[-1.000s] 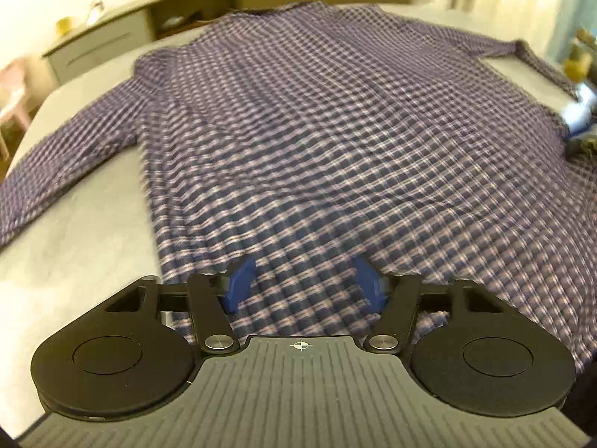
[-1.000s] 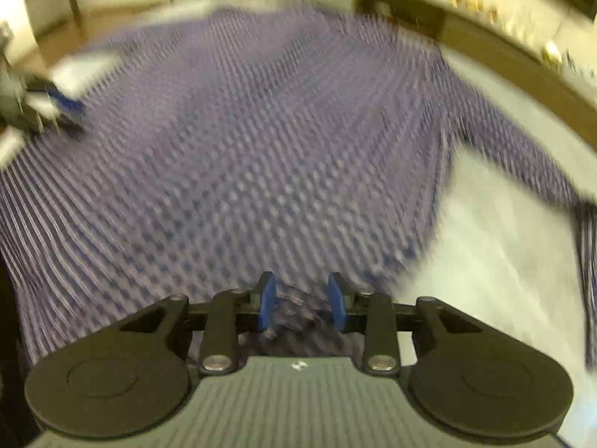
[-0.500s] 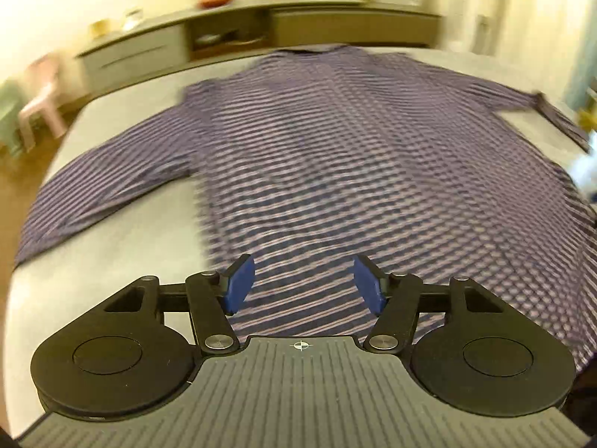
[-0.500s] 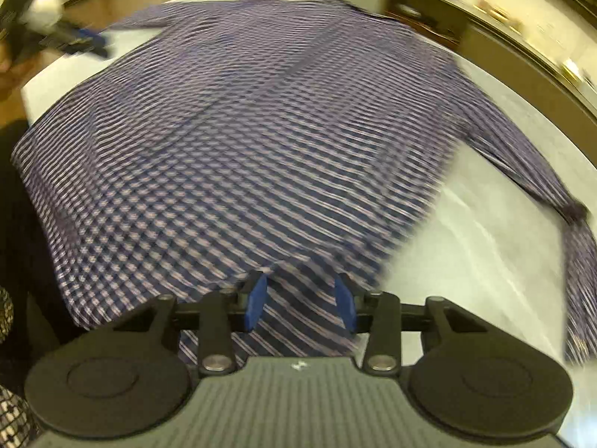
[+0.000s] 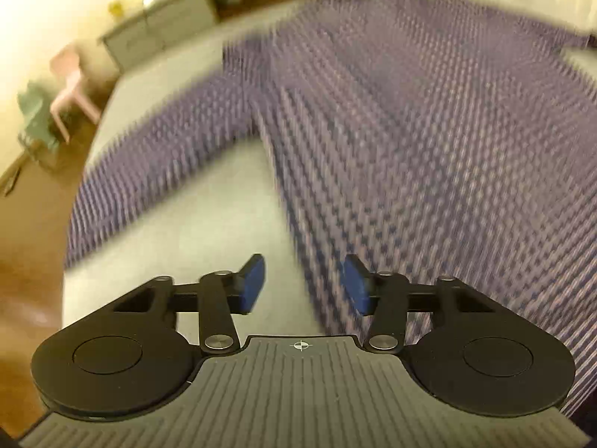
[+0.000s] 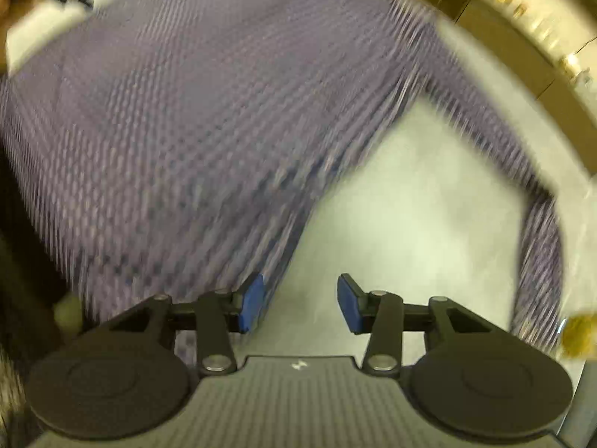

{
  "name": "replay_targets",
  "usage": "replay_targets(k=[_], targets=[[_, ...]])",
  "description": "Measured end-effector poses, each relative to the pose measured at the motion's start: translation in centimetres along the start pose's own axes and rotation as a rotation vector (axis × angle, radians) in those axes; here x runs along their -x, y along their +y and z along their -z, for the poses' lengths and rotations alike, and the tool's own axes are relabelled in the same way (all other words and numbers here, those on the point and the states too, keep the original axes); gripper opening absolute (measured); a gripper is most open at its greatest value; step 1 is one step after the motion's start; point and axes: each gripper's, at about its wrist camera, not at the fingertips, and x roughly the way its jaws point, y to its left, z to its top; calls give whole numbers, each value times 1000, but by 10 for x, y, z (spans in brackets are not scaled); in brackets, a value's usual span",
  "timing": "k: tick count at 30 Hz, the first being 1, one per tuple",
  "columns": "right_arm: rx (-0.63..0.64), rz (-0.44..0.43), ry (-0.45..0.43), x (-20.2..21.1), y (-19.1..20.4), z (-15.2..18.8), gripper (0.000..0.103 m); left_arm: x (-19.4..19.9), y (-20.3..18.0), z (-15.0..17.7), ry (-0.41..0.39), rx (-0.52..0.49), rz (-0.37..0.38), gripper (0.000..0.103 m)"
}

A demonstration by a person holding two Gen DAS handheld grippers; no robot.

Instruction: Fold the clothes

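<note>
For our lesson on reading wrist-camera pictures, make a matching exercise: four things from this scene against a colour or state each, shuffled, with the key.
Column 1:
1. checked shirt
2. left tongs
3. small chair
4. bed surface

Column 2:
A. pink
B. pale grey
C. open, holding nothing
D. spread flat, sleeves out

Pairs: 1-D, 2-C, 3-A, 4-B

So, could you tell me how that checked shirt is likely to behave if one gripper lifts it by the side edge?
The checked shirt lies flat and thin on the pale bed surface, so it will probably sag and drape. Its long sleeve curves loosely, so it would likely trail behind. It looks light; the open left gripper should manage it.
</note>
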Motion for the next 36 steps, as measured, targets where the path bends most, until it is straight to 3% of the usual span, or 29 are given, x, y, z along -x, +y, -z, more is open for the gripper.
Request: replay_targets(k=[3, 6, 8, 14, 16, 17, 18, 20, 22, 25, 26, 27, 28, 31, 33, 34, 36], targets=[[-10, 16, -168, 6, -10, -68, 48, 4, 1, -35, -54, 5, -9, 60], [-48, 43, -251, -25, -26, -140, 48, -2, 2, -68, -92, 8, -23, 65], [-75, 80, -290, -54, -41, -183, 49, -37, 3, -85, -64, 8, -49, 65], [-281, 130, -286, -166, -116, -259, 45, -142, 6, -135, 21, 6, -127, 59], [-315, 132, -251, -193, -135, -254, 43, -172, 11, -148, 42, 13, -148, 58], [-335, 129, -238, -204, -145, -249, 44, -178, 18, -148, 40, 28, -151, 67], [-363, 115, -246, -205, -157, -238, 51, -185, 26, -149, 38, 43, -154, 70], [-416, 90, -259, -206, -180, -216, 53, -198, 42, -149, 33, 72, -161, 74], [-432, 90, -268, -201, -194, -196, 62, -212, 58, -150, 29, 102, -167, 81], [-454, 88, -251, -193, -197, -187, 63, -226, 69, -153, 23, 123, -169, 80], [-459, 77, -267, -187, -195, -192, 59, -229, 67, -156, 18, 120, -172, 75], [-463, 67, -283, -181, -194, -198, 54, -231, 65, -159, 12, 117, -175, 63], [-467, 57, -299, -176, -192, -203, 54, -234, 64, -162, 6, 114, -178, 62], [-472, 56, -368, -166, -189, -227, 54, -242, 59, -171, -11, 104, -187, 68], [-434, 85, -309, -184, -186, -249, 51, -247, 55, -176, -22, 98, -192, 68], [-420, 114, -254, -201, -185, -260, 39, -250, 54, -179, -28, 95, -195, 71], [-415, 185, -218, -219, -187, -272, 35, -255, 50, -185, -39, 89, -201, 74]])
